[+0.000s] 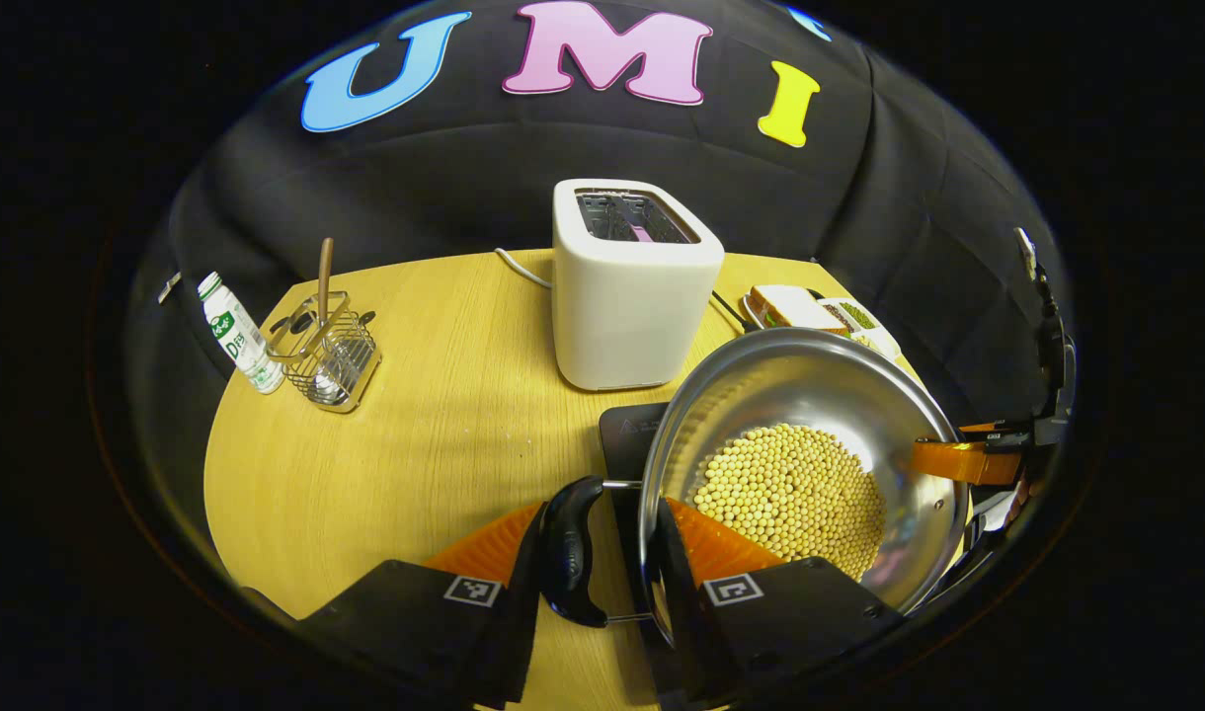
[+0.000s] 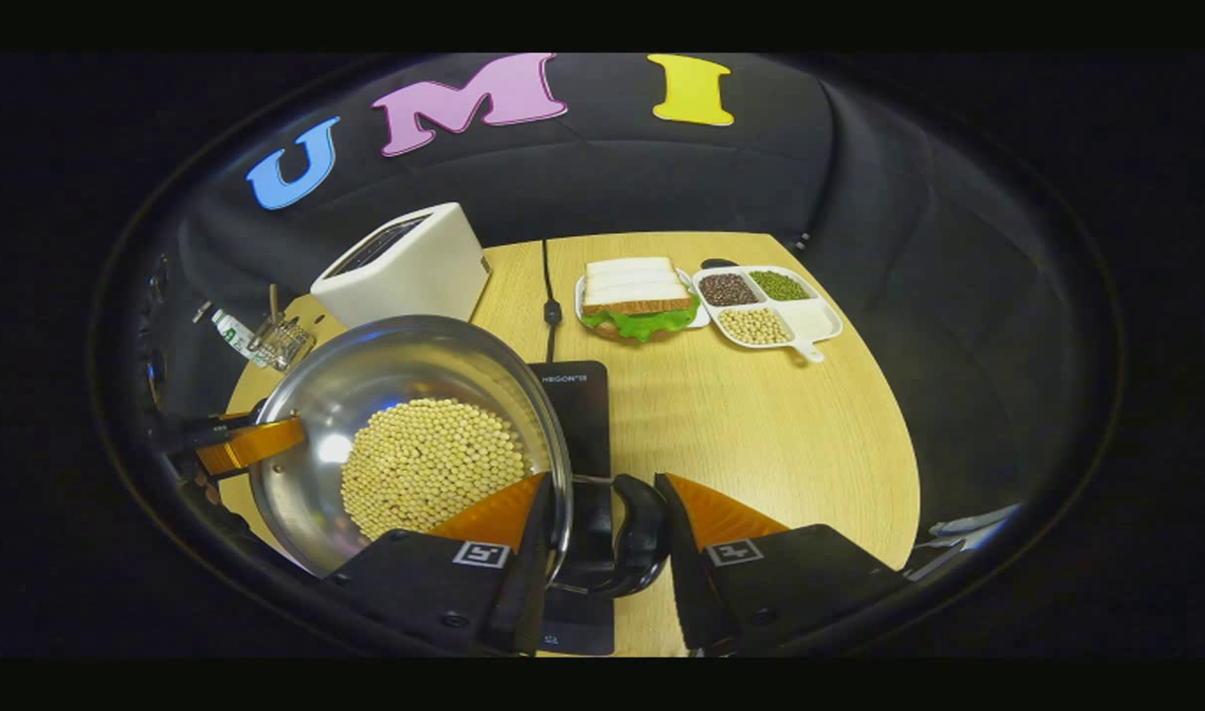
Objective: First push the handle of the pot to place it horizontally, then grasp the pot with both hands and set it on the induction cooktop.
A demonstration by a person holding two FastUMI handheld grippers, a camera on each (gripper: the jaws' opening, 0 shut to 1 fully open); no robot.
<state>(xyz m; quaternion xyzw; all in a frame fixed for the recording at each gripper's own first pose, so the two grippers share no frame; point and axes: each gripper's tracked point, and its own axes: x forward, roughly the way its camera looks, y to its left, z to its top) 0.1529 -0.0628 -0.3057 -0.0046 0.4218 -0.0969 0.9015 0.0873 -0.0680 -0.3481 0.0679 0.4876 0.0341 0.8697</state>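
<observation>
The left gripper (image 1: pixel 602 563) is closing its two fingers around the black handle (image 1: pixel 573 548) on one side of the pot (image 1: pixel 810 395), and the right gripper (image 2: pixel 602 538) is gripping the matching handle (image 2: pixel 640 533) on the opposite side, so both are clamping the pot between them. The pot is hanging just above the black induction cooktop (image 2: pixel 578 405), which is lying flat on the wooden table (image 2: pixel 761 425), and it does not look set down yet. The main risk from here is tilt: if one hand is dropping faster than the other, the loose beans (image 1: pixel 790 494) could be sliding to one side and spilling over the shallow rim. The handles are smooth, curved and glossy, joined to the pot by thin wire, so they could be twisting in the fingers under the weight. A hard landing could also be scraping the cooktop's slick glass face. The pot is polished steel, round and wide, throwing bright reflections; the beans are small, pale and round, lying in a level bed. The toaster (image 1: pixel 632 286) standing just behind is matte white and boxy, close enough to be bumped by the rim.
</observation>
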